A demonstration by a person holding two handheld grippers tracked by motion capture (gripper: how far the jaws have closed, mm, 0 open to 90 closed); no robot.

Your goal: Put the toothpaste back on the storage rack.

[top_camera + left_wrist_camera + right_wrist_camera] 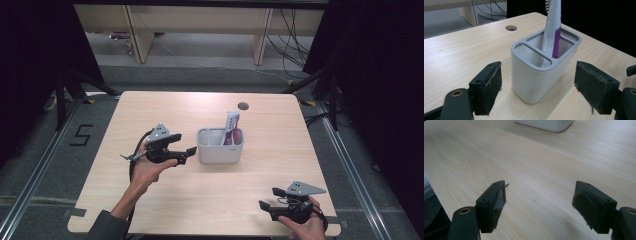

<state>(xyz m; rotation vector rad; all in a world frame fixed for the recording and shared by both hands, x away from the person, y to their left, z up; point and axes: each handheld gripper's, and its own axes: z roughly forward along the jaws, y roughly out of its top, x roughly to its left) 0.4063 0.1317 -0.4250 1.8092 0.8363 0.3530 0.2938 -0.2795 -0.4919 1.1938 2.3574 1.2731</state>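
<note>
- table [150, 107]: light wood top with a round cable hole [243, 106] near the far edge; the hole shows in the left gripper view behind the holder.
- holder [220, 146]: pale grey, rounded, with inner dividers forming compartments; stands upright near the middle of the table.
- tube [231, 127]: white and purple, standing on end in the holder's right-hand compartment as the high view gives it, leaning slightly, its crimped top rising well above the rim. in the left gripper view the tube [552, 30] sits in the compartment farthest from the camera.
- left gripper [189, 154]: held in the person's left hand [147, 167], level with the table, pointing at the holder's left end, tips just short of the wall. in the left gripper view the jaws stand wide, one on each side of the holder [541, 75], with clear gaps between the pads and the wall; no contact, nothing gripped.
- right gripper [267, 198]: held in the person's right hand [305, 225] at the near right corner of the table, well apart from the holder, pointing left. in the right gripper view the jaws stand wide over bare wood, nothing between them; the holder's base [545, 124] shows at the top edge.
- pads: worn and fuzzy on the left gripper; a strip of tape lifts off one jaw of the right gripper.
</note>
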